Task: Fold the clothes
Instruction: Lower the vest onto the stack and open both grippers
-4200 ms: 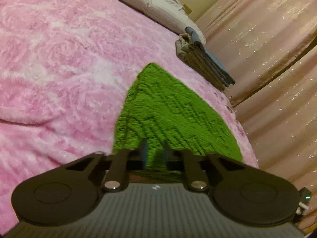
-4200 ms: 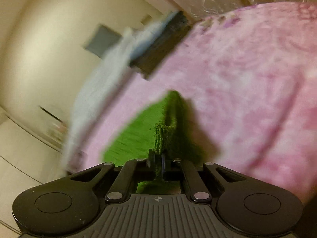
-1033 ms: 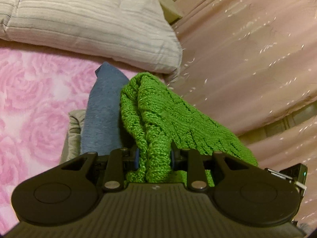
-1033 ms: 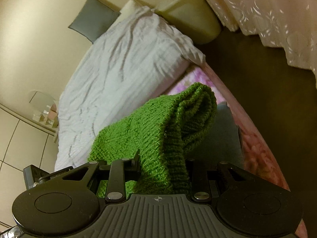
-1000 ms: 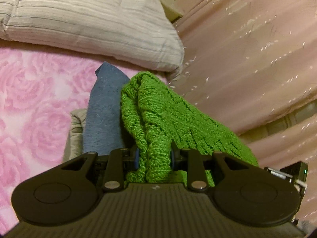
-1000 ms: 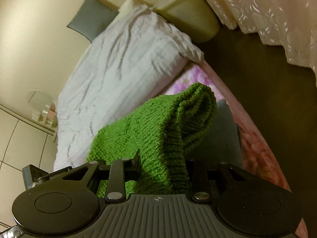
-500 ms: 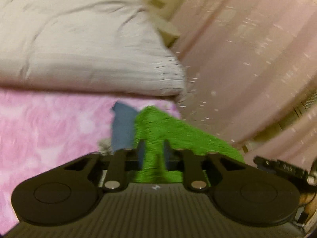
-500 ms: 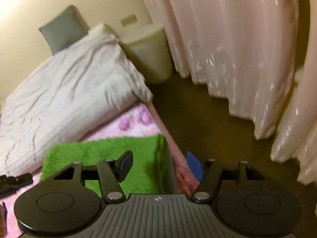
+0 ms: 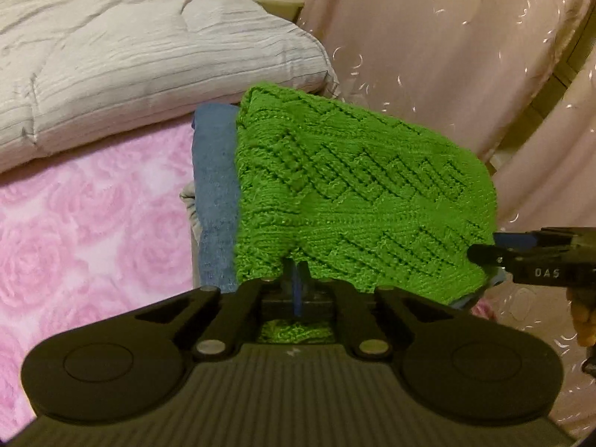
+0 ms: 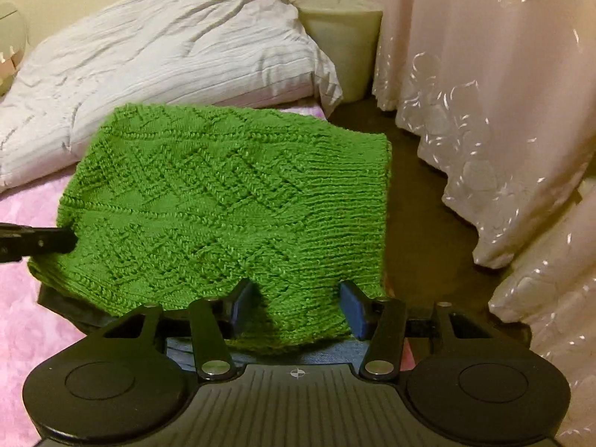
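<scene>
A folded green knit garment (image 9: 354, 193) lies flat on top of a stack of folded clothes, over a blue folded piece (image 9: 216, 201), near the bed's corner. It also shows in the right wrist view (image 10: 231, 205). My left gripper (image 9: 296, 279) sits at the garment's near edge; its fingers are under the knit, with a narrow gap, and I cannot tell whether they grip. My right gripper (image 10: 296, 305) is open, its blue pads (image 10: 352, 307) apart on either side of the garment's near edge. Each gripper shows at the edge of the other's view.
The pink rose-patterned blanket (image 9: 74, 223) covers the bed to the left. A grey-white striped pillow (image 9: 130, 56) lies behind the stack. Pink curtains (image 10: 484, 111) hang to the right, with dark floor (image 10: 421, 223) below and a pale bin (image 10: 342, 37) in the corner.
The bunched garment has been lowered and now lies spread flat on the stack. My right gripper has opened and let it go. Both grippers have drawn back to its near edge.
</scene>
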### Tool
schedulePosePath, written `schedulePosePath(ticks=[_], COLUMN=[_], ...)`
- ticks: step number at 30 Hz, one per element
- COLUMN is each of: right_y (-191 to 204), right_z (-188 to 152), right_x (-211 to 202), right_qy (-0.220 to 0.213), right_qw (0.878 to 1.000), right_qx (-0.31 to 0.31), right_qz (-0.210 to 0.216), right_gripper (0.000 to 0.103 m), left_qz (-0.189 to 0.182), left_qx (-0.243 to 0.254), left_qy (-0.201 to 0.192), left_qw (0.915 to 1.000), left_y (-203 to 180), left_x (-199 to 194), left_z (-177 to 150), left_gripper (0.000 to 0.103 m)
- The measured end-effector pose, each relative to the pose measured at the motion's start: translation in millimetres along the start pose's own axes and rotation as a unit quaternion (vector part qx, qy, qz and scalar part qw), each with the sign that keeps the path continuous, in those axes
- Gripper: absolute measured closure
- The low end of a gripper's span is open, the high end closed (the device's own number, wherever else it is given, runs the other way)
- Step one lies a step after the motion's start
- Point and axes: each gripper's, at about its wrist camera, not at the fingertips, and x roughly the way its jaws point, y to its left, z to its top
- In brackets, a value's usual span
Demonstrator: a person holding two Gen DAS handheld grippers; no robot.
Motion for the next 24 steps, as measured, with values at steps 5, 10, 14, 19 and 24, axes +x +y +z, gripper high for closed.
schedulePosePath(ticks=[5, 10, 14, 19, 24], right_y=[4, 7, 14, 30, 44], right_z=[5, 1, 0, 2, 2], right_x=[-23, -51, -75, -114, -150], right_qy=[-0.011, 0.009, 0.014, -0.004, -0.001], right_qw=[1.0, 0.997, 0.996, 0.996, 0.995], right_qx=[0.017, 0.071, 0.086, 0.088, 0.103], right_qz=[-0.004, 0.01, 0.007, 0.006, 0.014], right_gripper=[0.052, 0.051, 0.022, 0.021, 0.021], left_qz=[0.029, 0.073, 0.082, 0.106, 0.107], left_qx=[-0.035, -0.069, -0.09, -0.085, -0.089], left_qy=[-0.012, 0.014, 0.03, 0.04, 0.045], left_qw=[0.9989, 0.9948, 0.9921, 0.9899, 0.9893], left_y=[-15, -40, -55, -73, -86], left_x=[-22, -52, -78, -112, -150], left_z=[1, -1, 0, 3, 1], left_gripper=[0.1, 0.084, 0.08, 0.078, 0.074])
